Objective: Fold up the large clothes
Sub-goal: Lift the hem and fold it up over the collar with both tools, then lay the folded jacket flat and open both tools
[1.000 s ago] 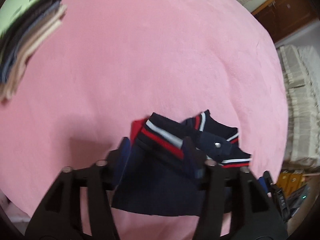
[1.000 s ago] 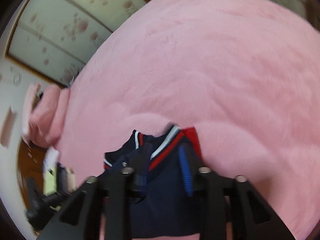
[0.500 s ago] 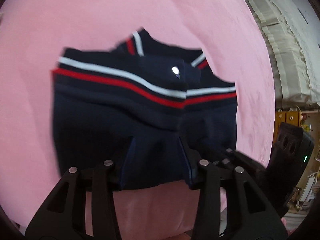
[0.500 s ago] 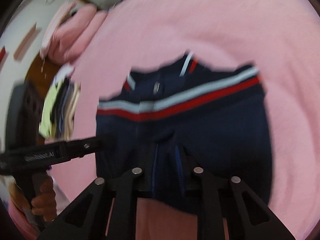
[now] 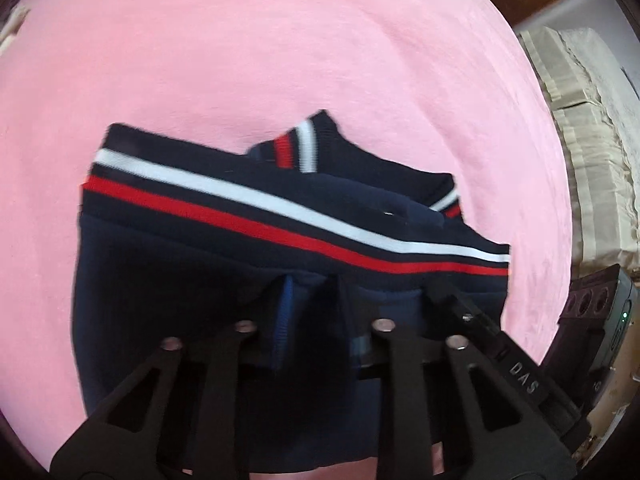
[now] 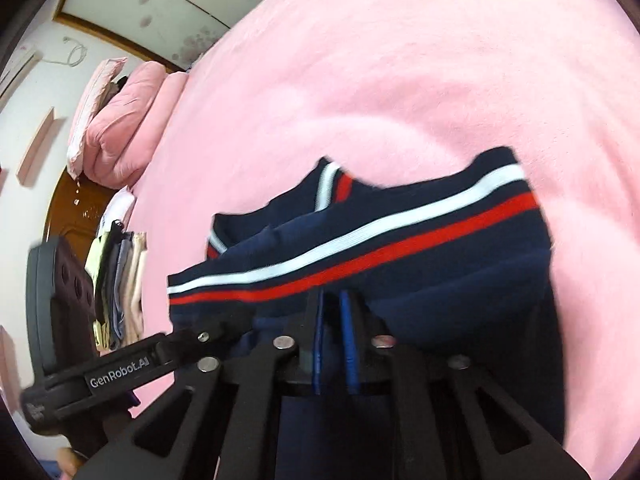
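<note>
Navy garment (image 5: 168,280) now fills view; left hand-held gripper (image 5: 316,304) closing on it; right (image 6: 334,320) clamps it.

Folded navy striped knit garment (image 5: 208,280) lying on pink fleece-covered bed (image 5: 280,60), stack of folded clothes (image 6: 120,280) near the bed's edge, pink pillows (image 6: 120,128) beyond.

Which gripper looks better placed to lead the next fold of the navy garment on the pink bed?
Probably neither alone: the left gripper, its jaws closing, and the right gripper, shut, both pinch the navy garment near its striped band, side by side. If one must lead, the right, already fully closed.
</note>
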Motion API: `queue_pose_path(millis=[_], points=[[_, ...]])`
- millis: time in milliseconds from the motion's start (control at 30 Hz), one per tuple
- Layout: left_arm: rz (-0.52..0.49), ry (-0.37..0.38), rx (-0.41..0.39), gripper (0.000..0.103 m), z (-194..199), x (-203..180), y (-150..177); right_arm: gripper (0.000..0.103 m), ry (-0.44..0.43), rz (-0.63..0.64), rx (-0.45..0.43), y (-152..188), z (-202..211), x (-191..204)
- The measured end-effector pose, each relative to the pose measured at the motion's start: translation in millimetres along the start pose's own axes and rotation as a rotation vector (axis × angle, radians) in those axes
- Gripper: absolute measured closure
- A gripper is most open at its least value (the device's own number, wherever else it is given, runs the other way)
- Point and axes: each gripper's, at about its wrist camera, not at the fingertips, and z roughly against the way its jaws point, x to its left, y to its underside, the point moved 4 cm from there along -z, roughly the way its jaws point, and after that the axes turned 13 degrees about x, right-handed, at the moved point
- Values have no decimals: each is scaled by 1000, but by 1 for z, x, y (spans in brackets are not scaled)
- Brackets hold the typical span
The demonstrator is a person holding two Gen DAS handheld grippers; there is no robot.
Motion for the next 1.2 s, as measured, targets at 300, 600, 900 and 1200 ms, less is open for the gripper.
queue_pose_path(millis=[300, 600, 900, 1200], points=[[146, -277, -175, 97, 54, 72, 6, 103, 257, 16, -98, 13, 51, -53], [-29, -82, -161, 97, 66, 35, 38, 103, 229, -54, -243, 43, 86, -38], [-99, -86, -5, 99, 3, 23, 71, 103, 148, 192, 67, 69, -8, 27], [29, -240, -115, 101, 51, 105, 85, 103, 542, 168, -108, 74, 82, -63]])
